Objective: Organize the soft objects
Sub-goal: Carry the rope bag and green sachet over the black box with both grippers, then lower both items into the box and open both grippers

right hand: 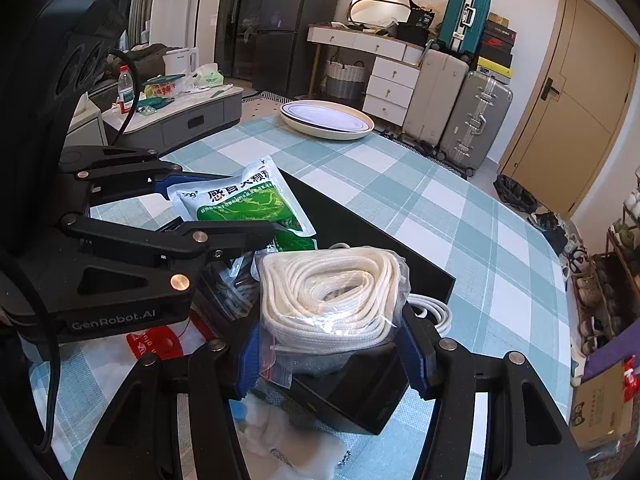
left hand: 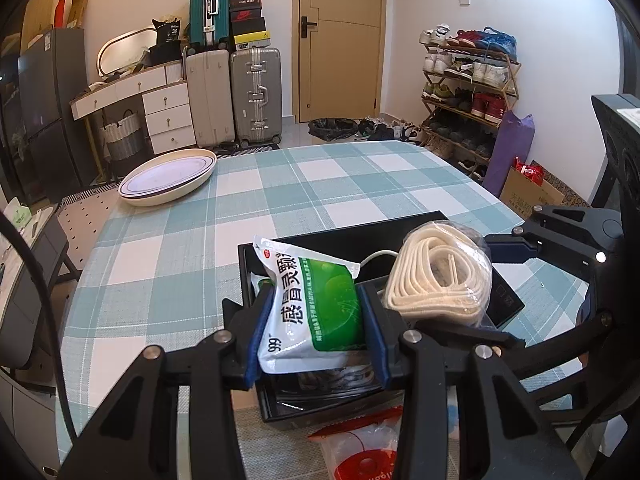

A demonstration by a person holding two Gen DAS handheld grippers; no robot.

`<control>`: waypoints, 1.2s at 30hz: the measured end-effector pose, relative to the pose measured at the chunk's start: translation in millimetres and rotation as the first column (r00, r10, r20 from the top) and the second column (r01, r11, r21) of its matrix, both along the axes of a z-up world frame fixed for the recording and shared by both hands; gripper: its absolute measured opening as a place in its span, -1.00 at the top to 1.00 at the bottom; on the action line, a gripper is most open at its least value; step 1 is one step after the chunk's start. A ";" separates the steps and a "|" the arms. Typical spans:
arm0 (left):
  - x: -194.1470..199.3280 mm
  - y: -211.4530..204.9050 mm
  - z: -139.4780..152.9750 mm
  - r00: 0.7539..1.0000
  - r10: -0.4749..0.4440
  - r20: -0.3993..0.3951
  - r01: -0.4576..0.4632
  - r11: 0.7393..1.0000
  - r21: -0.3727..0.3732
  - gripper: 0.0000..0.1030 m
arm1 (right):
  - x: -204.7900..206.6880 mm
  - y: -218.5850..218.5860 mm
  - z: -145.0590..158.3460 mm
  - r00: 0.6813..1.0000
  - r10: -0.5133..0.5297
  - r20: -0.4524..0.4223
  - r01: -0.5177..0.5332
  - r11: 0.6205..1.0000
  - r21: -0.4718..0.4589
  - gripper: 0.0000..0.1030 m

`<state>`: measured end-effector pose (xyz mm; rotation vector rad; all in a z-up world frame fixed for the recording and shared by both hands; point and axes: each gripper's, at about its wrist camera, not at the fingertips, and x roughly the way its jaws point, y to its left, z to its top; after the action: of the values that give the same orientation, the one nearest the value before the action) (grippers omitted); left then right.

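The left gripper (left hand: 316, 332) is clenched on a green-and-white foil sachet (left hand: 312, 304) at lower centre, its long axis pointing up and away, its lower end hidden between the pads. The right gripper (right hand: 332, 344) grasps a clear bag of coiled cream cord (right hand: 328, 296), lying crosswise over the shallow black rectangular tray (right hand: 360, 220), whose contents are mostly covered.

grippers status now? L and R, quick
Left gripper: shut on the green and white sachet.
Right gripper: shut on the bagged white rope.
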<state>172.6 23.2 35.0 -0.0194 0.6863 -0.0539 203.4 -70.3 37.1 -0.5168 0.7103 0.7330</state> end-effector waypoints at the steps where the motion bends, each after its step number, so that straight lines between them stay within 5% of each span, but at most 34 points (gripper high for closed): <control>1: 0.5 0.2 -1.0 1.000 0.001 -0.002 -0.001 1.000 0.000 0.21 | 1.5 1.0 -0.8 1.000 0.004 -0.001 -0.004 1.000 -0.002 -0.12; 14: 4.5 6.4 -8.4 1.000 0.006 -0.017 -0.006 0.999 -0.033 0.21 | 7.2 3.5 -3.3 0.999 0.033 -0.006 -0.033 0.999 -0.001 -0.12; 20: 8.8 6.9 -9.8 1.000 0.005 -0.021 -0.006 0.999 -0.046 0.20 | 9.3 3.6 -3.1 0.999 0.041 -0.002 -0.041 0.999 -0.002 -0.30; 27: 14.0 7.5 -9.4 1.000 0.006 -0.024 -0.007 0.998 -0.062 0.20 | 1.6 -7.8 8.2 0.998 0.013 0.053 -0.015 0.999 0.033 -0.78; 33: 13.5 1.6 -8.8 1.000 0.000 -0.025 0.000 0.999 -0.037 0.16 | -1.7 -24.2 13.0 0.998 -0.023 0.055 0.020 0.999 0.049 -0.81; 36: 11.8 -0.9 -7.6 1.000 -0.009 -0.022 0.008 0.999 -0.031 -0.04 | -4.5 -32.7 15.1 0.998 -0.040 0.047 0.037 0.996 0.077 -0.86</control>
<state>184.4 22.2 27.4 -0.0472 0.7081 -0.0730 198.8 -103.0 52.3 -0.4485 0.6428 0.7066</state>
